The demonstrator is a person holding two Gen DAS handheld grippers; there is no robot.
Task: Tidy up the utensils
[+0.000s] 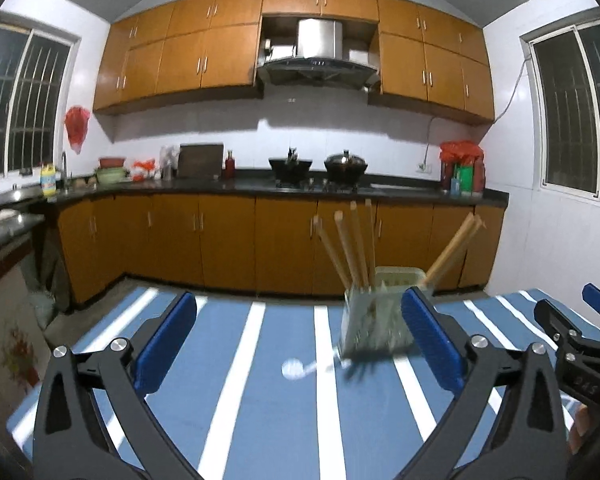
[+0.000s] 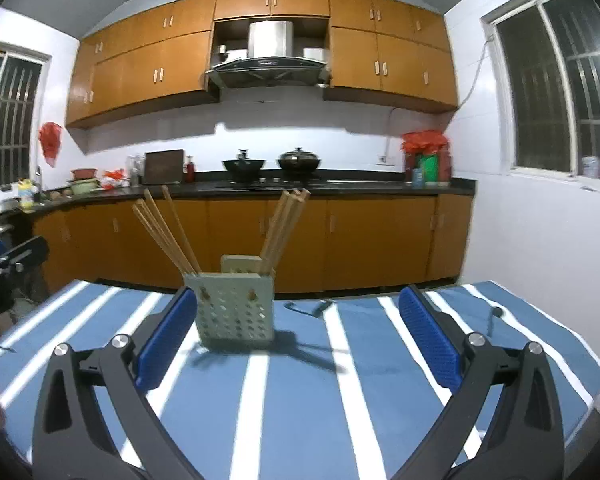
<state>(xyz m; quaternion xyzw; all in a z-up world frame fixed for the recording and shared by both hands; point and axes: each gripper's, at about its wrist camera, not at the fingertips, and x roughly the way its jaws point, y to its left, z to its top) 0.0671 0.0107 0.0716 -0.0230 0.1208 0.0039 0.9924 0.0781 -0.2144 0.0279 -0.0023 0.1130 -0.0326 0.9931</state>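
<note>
A pale green perforated utensil holder (image 2: pixel 234 310) stands on the blue and white striped tablecloth (image 2: pixel 340 400); it also shows blurred in the left wrist view (image 1: pixel 374 324). Wooden chopsticks (image 2: pixel 168 234) lean out of it in two bunches, left and right (image 2: pixel 284 230). A spoon (image 1: pixel 300 369) lies on the cloth in front of the holder in the left wrist view. A dark utensil (image 2: pixel 306 309) lies just right of the holder. My left gripper (image 1: pixel 300 342) is open and empty. My right gripper (image 2: pixel 298 338) is open and empty, just short of the holder.
Another dark spoon (image 2: pixel 494 316) lies at the cloth's right side. The right gripper's body (image 1: pixel 572 340) shows at the right edge of the left wrist view. Behind the table are kitchen cabinets, a stove with two woks (image 2: pixel 272 166) and a sink counter.
</note>
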